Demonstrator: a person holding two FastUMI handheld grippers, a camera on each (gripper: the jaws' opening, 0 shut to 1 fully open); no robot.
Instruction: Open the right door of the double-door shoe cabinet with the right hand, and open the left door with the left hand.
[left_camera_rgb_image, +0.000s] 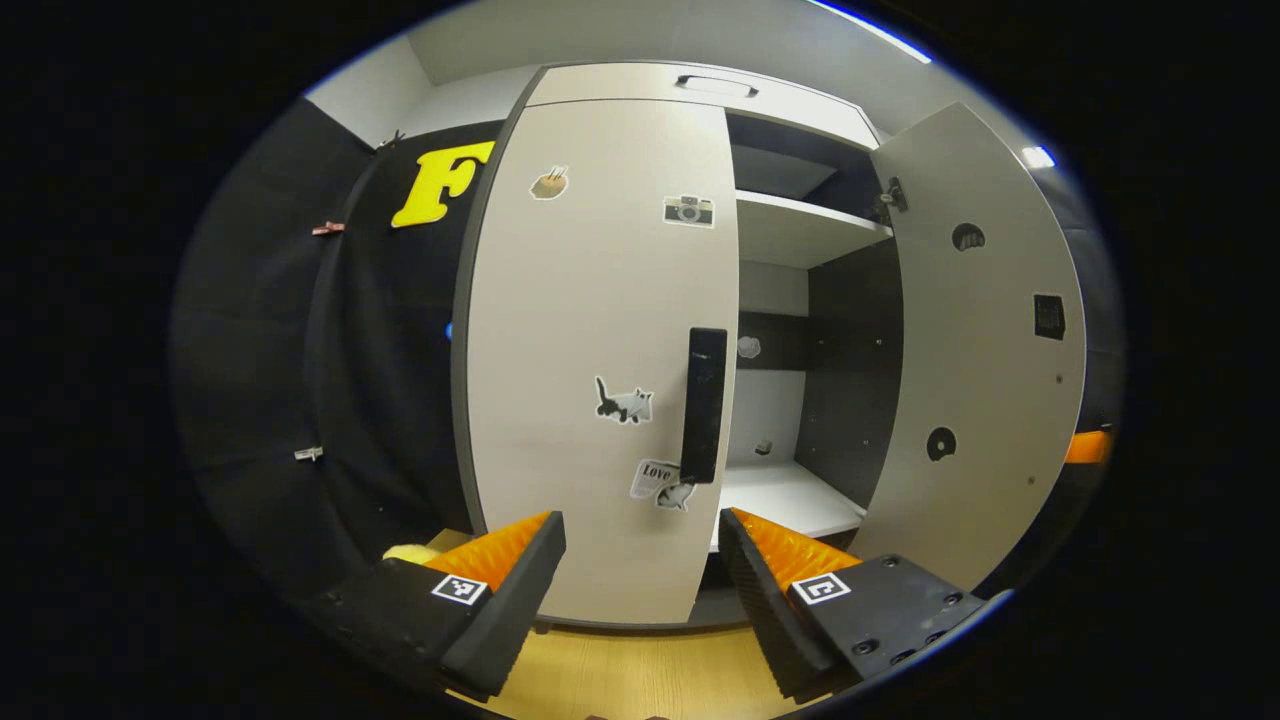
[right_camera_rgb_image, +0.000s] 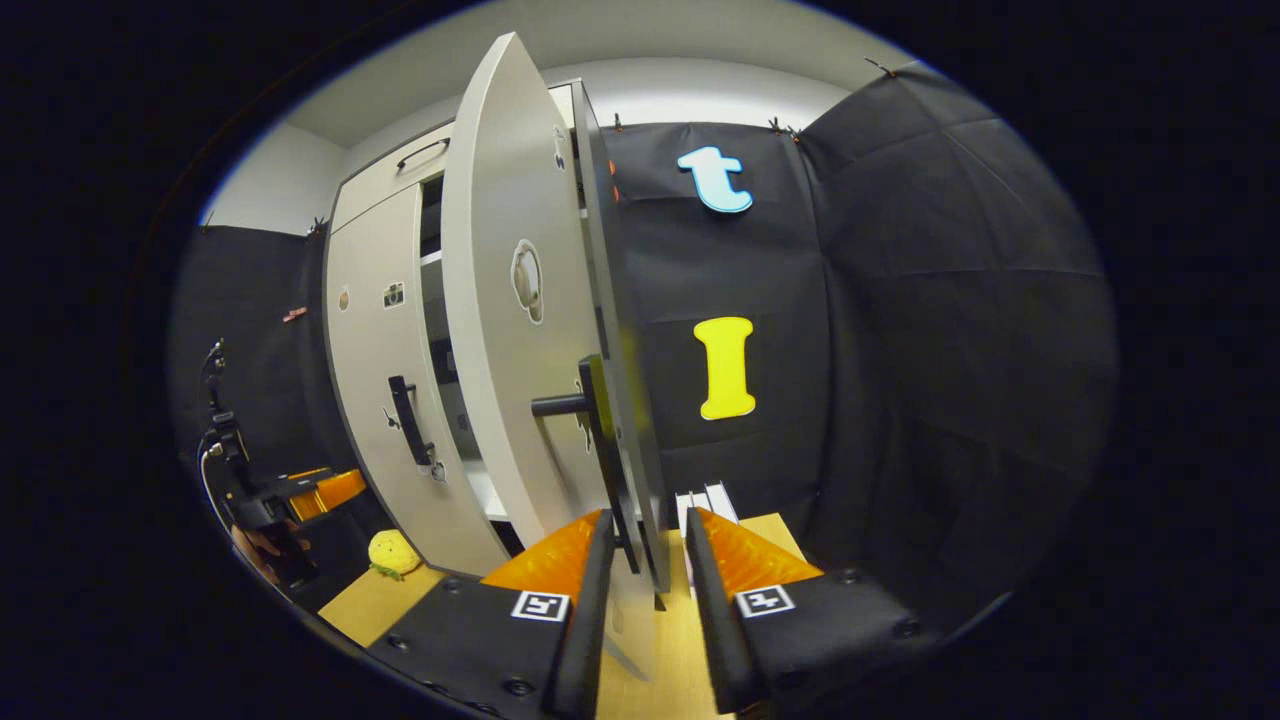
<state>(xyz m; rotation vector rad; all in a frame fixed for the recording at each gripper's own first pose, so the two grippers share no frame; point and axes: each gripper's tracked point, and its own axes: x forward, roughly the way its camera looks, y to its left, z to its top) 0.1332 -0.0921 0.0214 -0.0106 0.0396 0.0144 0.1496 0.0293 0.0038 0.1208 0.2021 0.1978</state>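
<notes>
In the left gripper view, the pale grey left door (left_camera_rgb_image: 600, 360) of the shoe cabinet fills the middle of the frame, closed, with its black vertical bar handle (left_camera_rgb_image: 704, 405) near its right edge just right of centre. To the right of it the cabinet's white shelves (left_camera_rgb_image: 800, 225) are exposed, and the pale grey right door (left_camera_rgb_image: 975, 340) stands swung out at the right of the frame. The step in hand looks to be the left door: the left tongs (left_camera_rgb_image: 640, 560), low in the frame, should go forward until the handle sits between the fingers, close squarely on the bar, then pull along the door's arc rather than straight back. Those tongs are spread wide, holding and touching nothing, with the handle still apart from them. In the right gripper view, the left tongs (right_camera_rgb_image: 315, 492) show at lower left near a yellow soft toy (right_camera_rgb_image: 393, 553) on the wooden floor (right_camera_rgb_image: 385, 600). At centre, the right tongs (right_camera_rgb_image: 645, 555) straddle the right door's (right_camera_rgb_image: 510, 330) edge with a narrow gap; I cannot tell whether both fingers press on it.
</notes>
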